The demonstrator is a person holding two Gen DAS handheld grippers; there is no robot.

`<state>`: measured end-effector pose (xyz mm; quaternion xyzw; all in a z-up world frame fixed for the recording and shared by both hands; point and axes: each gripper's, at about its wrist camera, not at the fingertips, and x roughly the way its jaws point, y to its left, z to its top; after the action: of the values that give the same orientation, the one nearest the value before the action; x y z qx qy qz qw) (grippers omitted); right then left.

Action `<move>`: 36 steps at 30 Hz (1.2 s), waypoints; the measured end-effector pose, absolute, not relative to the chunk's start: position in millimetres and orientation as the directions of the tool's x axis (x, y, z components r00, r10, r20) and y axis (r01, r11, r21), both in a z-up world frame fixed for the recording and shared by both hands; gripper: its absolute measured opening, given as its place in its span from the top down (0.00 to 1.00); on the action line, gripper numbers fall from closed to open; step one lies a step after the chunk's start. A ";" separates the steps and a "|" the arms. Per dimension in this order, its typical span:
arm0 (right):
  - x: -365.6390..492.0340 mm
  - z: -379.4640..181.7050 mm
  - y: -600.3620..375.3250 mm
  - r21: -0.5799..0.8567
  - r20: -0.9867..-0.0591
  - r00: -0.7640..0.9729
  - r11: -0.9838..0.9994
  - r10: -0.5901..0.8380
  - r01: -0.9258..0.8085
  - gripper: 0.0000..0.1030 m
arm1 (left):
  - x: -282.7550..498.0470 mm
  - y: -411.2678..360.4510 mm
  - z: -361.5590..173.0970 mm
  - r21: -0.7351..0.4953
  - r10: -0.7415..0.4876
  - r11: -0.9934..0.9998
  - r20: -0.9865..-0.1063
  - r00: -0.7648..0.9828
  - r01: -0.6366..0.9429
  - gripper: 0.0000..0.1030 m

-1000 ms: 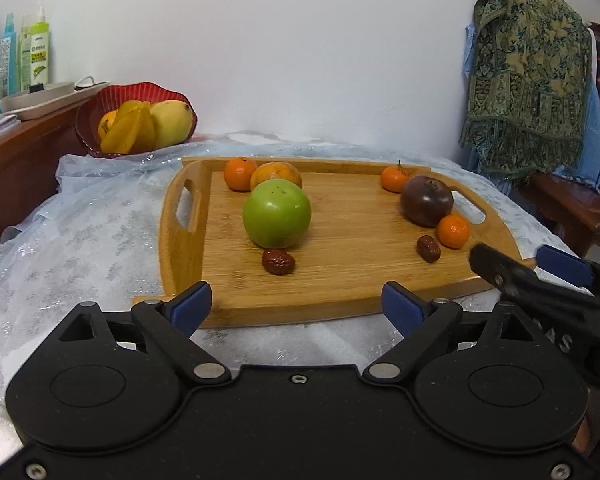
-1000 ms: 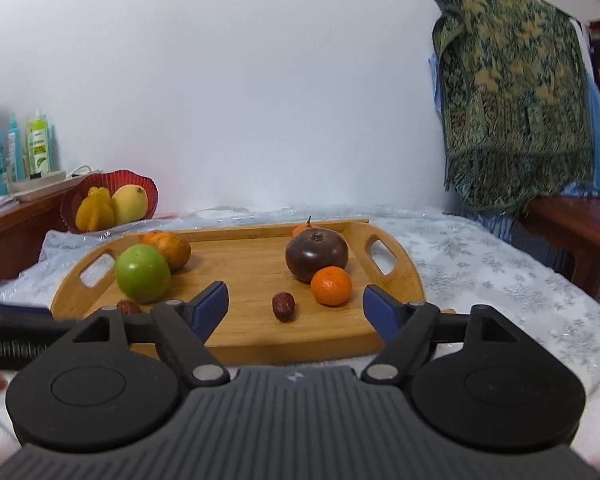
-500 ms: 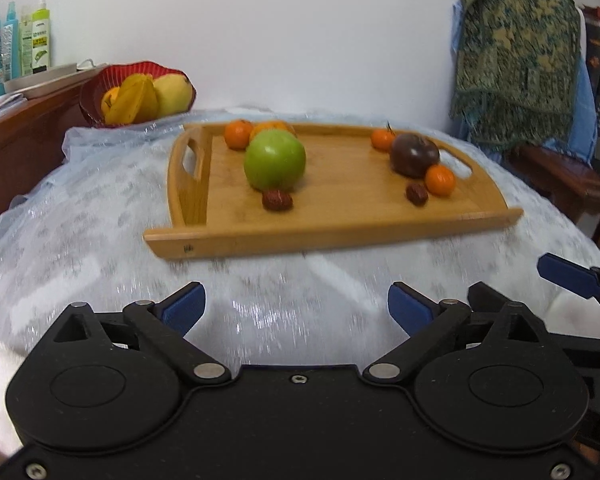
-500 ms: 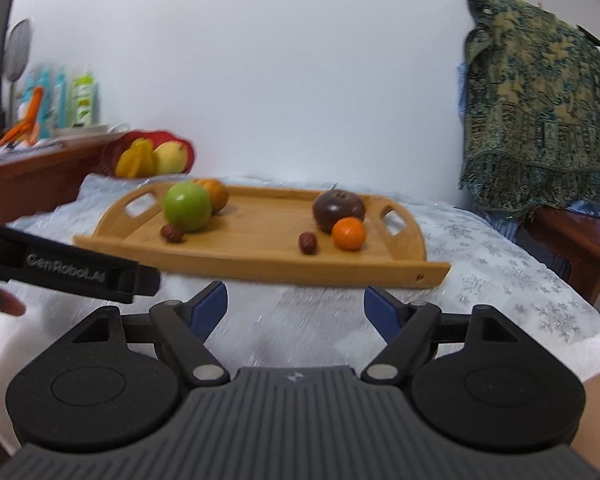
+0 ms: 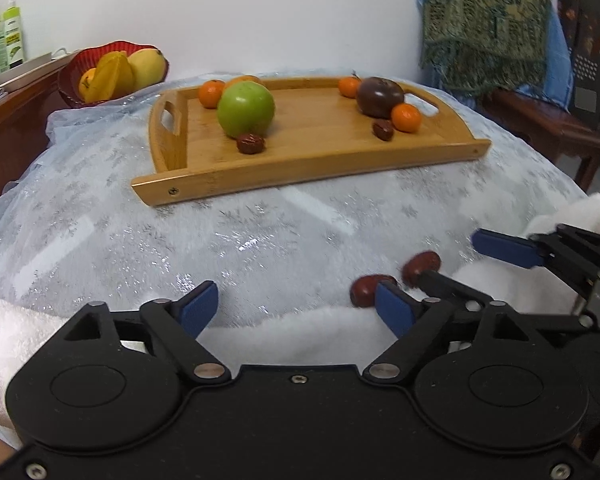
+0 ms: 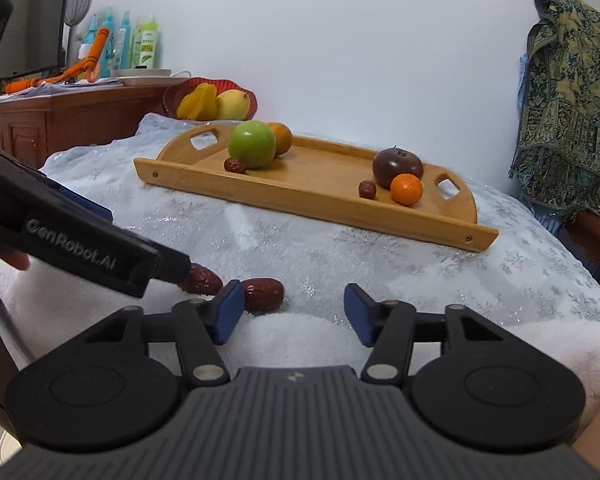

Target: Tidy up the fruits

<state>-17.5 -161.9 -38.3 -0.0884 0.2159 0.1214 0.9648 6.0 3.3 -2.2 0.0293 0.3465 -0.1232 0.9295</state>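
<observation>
A bamboo tray (image 5: pixel 300 160) (image 6: pixel 308 204) holds a green apple (image 5: pixel 246 109) (image 6: pixel 252 144), a dark purple fruit (image 5: pixel 380 97) (image 6: pixel 397 168), tangerines (image 5: pixel 406 117) and two red dates. Two more red dates (image 5: pixel 370 290) (image 6: pixel 265 294) lie on the silvery cloth near me, side by side. My left gripper (image 5: pixel 296 308) hovers low over the cloth, jaws closing with nothing between them; one date sits just past its right pad. My right gripper (image 6: pixel 293 314) is also closing and holds nothing; a date lies just ahead of its left pad. Each gripper shows in the other's view.
A red basket (image 5: pixel 72 88) with yellow fruit stands at the back left beside a wooden cabinet (image 6: pixel 60 124) with bottles. A patterned cloth (image 5: pixel 484 20) hangs at the right over a wooden bench. White fluffy fabric (image 6: pixel 300 332) lies along the near edge.
Both grippers have drawn back from the tray and sunk toward the near cloth. Two loose dates have come into view there. Both sets of jaws have narrowed.
</observation>
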 end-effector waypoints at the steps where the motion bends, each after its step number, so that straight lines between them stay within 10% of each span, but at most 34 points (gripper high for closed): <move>1: -16.8 -38.3 -161.6 -0.118 -0.441 0.875 0.954 0.198 -0.275 0.42 | 5.4 3.0 -1.6 -0.030 -0.213 0.966 -0.652 0.728 0.255 0.21; 14: -5.4 -40.5 -159.6 -0.051 -0.468 0.845 0.947 0.258 -0.317 0.55 | 8.4 -2.7 -0.3 -0.085 -0.255 0.959 -0.676 0.692 0.270 0.41; 19: -4.9 -39.9 -160.5 -0.032 -0.465 0.848 0.952 0.256 -0.305 0.77 | 8.3 -6.0 1.7 -0.090 -0.255 0.960 -0.674 0.693 0.266 0.47; 36: -9.6 -38.5 -187.9 -0.027 -0.453 0.877 0.980 0.163 -0.197 0.67 | 9.4 -37.6 -3.0 -0.091 -0.261 0.958 -0.669 0.696 0.271 0.73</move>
<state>-9.6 -187.9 -38.5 -0.0362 0.2303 0.0930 0.9680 9.4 -37.6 -3.0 0.0072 0.3622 -0.1445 0.9208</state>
